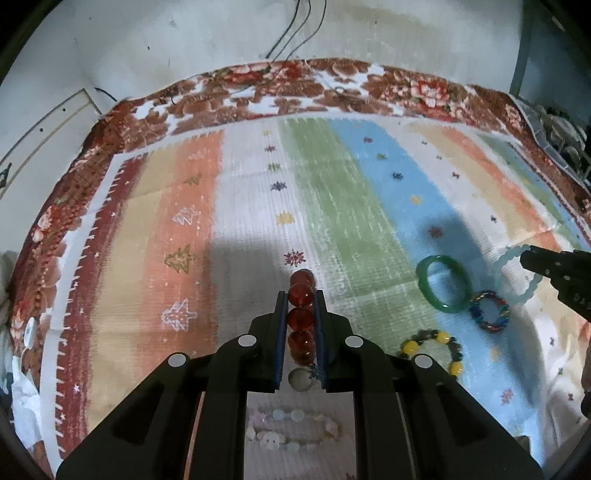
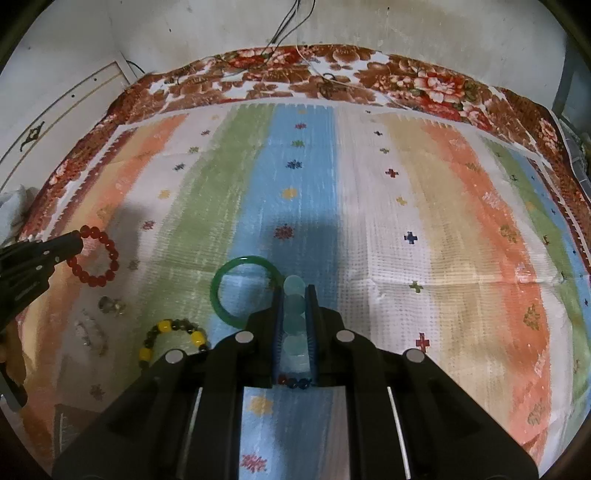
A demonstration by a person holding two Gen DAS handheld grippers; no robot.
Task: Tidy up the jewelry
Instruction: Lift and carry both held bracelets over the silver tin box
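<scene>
My left gripper [image 1: 301, 297] is shut on a red bead bracelet [image 1: 301, 317]; the bracelet also shows in the right wrist view [image 2: 107, 254] at the tip of the left gripper [image 2: 75, 242]. My right gripper [image 2: 294, 290] is shut on a pale aqua bead bracelet [image 2: 295, 314], which shows in the left wrist view [image 1: 517, 273] at the right gripper's tip [image 1: 528, 258]. A green jade bangle [image 1: 443, 284] [image 2: 243, 291], a multicolour bead ring [image 1: 489, 312], a yellow-and-dark bead bracelet [image 1: 436, 349] [image 2: 173, 341] and a pale pink-white bracelet [image 1: 291, 430] lie on the striped cloth [image 1: 332, 206].
The striped cloth [image 2: 406, 221] lies on a brown floral blanket [image 2: 424, 81]. A small clear bead piece [image 2: 110, 304] and a faint pale bracelet [image 2: 90, 334] lie left of the yellow bracelet. A wall with cables [image 2: 288, 22] stands behind.
</scene>
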